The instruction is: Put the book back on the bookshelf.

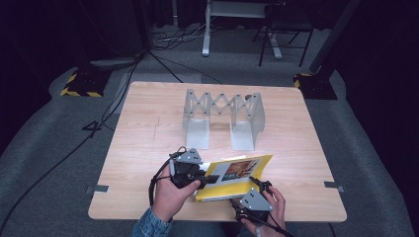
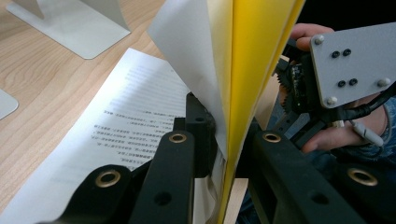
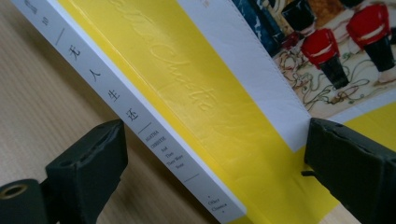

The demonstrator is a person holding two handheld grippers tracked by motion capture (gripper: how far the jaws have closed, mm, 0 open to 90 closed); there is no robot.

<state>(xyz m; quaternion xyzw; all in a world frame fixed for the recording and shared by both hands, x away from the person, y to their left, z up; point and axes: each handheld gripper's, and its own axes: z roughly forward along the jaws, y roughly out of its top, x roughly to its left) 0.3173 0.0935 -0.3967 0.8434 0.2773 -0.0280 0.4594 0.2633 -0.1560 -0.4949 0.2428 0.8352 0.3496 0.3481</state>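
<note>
On the left, the left gripper [image 1: 210, 177] has its black jaws pinched tight on the front cover and first pages of the yellow paperback book with a picture on its front [image 1: 236, 174]. In the left gripper view the yellow cover [image 2: 252, 70] stands lifted, and a printed page [image 2: 126, 121] lies flat below it. The book lies on the pale wooden table [image 1: 148, 128], near the front edge, between the two hands. Behind it stands the grey metal folding book rack [image 1: 223, 117], well apart from the book.

On the right, the right gripper [image 1: 257, 190] has its jaws wide open. In the right gripper view they sit on each side of the book's white spine [image 3: 140, 126], not touching it.

I think the step is getting a good hold of the book. Next, the right jaws should close gently on the spine edge.
</note>
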